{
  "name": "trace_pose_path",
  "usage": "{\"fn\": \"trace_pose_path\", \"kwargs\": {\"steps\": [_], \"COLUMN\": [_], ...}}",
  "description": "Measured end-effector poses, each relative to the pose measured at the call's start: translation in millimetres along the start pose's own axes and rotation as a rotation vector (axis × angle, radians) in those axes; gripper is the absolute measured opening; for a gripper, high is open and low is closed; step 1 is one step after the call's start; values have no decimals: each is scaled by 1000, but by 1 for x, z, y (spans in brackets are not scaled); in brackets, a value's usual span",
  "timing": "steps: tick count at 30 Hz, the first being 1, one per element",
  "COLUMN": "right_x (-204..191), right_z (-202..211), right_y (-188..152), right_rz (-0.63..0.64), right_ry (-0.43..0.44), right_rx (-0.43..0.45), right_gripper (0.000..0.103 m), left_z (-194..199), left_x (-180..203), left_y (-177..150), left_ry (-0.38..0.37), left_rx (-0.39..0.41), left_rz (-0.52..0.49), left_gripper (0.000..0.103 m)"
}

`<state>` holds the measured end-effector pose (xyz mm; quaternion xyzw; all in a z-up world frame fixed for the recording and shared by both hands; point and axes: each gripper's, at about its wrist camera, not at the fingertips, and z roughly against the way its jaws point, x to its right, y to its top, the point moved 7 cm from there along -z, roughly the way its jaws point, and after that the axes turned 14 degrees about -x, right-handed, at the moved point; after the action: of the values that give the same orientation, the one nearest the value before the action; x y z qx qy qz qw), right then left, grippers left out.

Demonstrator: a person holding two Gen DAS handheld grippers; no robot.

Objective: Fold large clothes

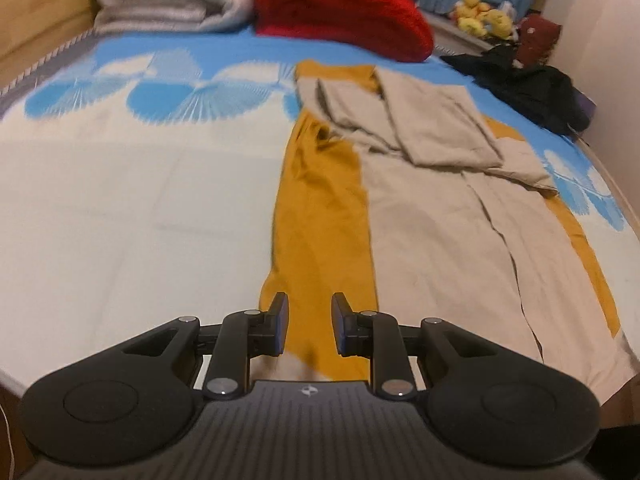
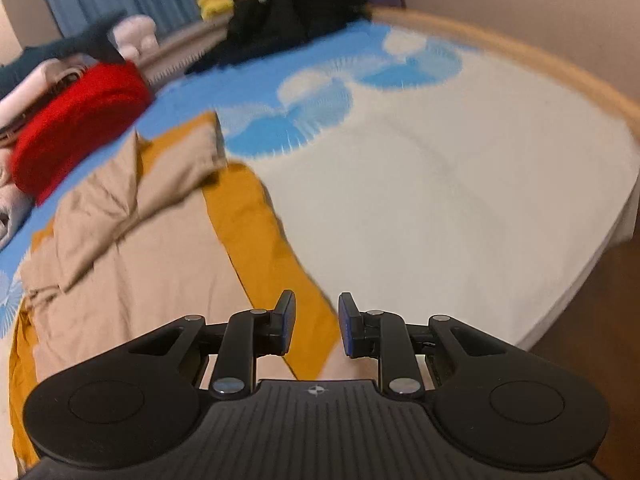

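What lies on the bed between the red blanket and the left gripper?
In the left wrist view, between the red blanket and the left gripper: blue-patterned sheet, then the mustard and beige garment, its top folded over.

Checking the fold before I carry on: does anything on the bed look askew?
Yes. The beige garment's far end is bunched in creased, overlapping folds, and it sits off-centre on the mustard cloth, which shows wider on one side.
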<state>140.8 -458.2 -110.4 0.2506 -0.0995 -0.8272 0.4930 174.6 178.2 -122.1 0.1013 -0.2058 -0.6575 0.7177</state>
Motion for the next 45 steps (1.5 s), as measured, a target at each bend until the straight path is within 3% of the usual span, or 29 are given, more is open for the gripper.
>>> {"fn": "trace_pose_path", "kwargs": {"steps": [5, 7, 9, 19, 23, 24, 25, 27, 30, 33, 36, 37, 39, 45], "right_x": [13, 21, 28, 37, 28, 26, 24, 23, 24, 27, 31, 31, 29, 25], "right_z": [-27, -32, -35, -61, -61, -61, -60, -57, -45, -43, -51, -54, -58, -61], "right_y": [-17, -21, -27, -43, -45, -46, -47, -46, -39, -36, -40, -42, -45, -49], "right_rz": [-45, -60, -80, -76, -24, -11, 1, 8, -16, -39, -53, -45, -21, 23], "right_ry": [-4, -17, -25, -45, -49, -53, -55, -43, -13, 0, -28, -36, -62, -85], "right_rx": [-118, -148, -178, -299, -312, -313, -312, -303, -252, -242, -277, -292, -302, -315], "right_gripper": [25, 31, 33, 35, 38, 34, 23, 4, 2, 4, 17, 26, 29, 30], "left_z": [-13, -21, -29, -55, -58, -58, -57, -52, -36, -35, -49, -52, -57, -58], "left_x": [-18, -27, -30, -33, -29, -28, -27, -22, -15, -16, -20, -19, -15, -12], "left_y": [-6, -12, -17, -35, -37, -37, -37, -34, -30, -32, -39, -41, -44, -44], "left_ry": [4, 19, 35, 112, 122, 118, 103, 70, 44, 26, 30, 48, 83, 94], "left_rx": [-78, -129, -179, -306, -302, -299, -295, -270, -206, -219, -297, -315, -330, -327], "left_rz": [102, 146, 172, 163, 128, 122, 117, 110, 85, 110, 137, 122, 81, 67], "left_gripper": [31, 41, 43, 46, 45, 34, 9, 2, 2, 4, 26, 30, 31, 31]}}
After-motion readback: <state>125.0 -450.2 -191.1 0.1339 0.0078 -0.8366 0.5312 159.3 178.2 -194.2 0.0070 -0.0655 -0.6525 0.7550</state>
